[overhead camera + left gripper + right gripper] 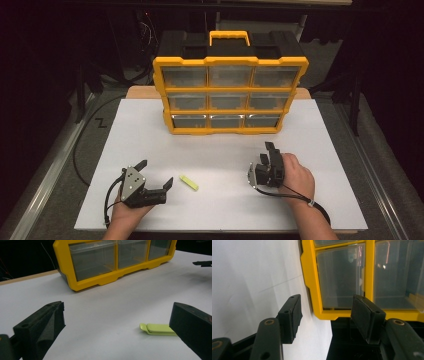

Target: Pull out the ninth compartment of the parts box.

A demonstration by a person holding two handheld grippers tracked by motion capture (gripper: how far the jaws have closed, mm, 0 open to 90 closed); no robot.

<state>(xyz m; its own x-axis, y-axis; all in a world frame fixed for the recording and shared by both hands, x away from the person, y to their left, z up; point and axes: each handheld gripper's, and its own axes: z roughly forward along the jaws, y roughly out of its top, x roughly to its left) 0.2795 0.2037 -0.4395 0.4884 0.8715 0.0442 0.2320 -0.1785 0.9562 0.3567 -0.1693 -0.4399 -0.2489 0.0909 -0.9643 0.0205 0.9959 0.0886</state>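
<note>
A white table top (pixel 320 150) carries a yellow-framed organiser (pixel 230 90) with clear drawers and a black top with a yellow handle, standing well beyond both tools toward the far edge. The left gripper (pixel 156 174) lies low near the front edge, held in the person's left hand (pixel 127 212), its jaws spread wide with nothing between them. The right gripper (pixel 267 154) sits off to its side, well apart, held in the right hand (pixel 297 177) and rolled on edge, pointing at the organiser's bottom row of drawers; its jaws stand partly apart with nothing between them. The small lime-green plastic clip (pixel 189 182) lies flat on the table just beside the left gripper's nearer jaw tip, outside the gap; in the left gripper view the clip (pixel 156 329) runs partly behind that jaw.
</note>
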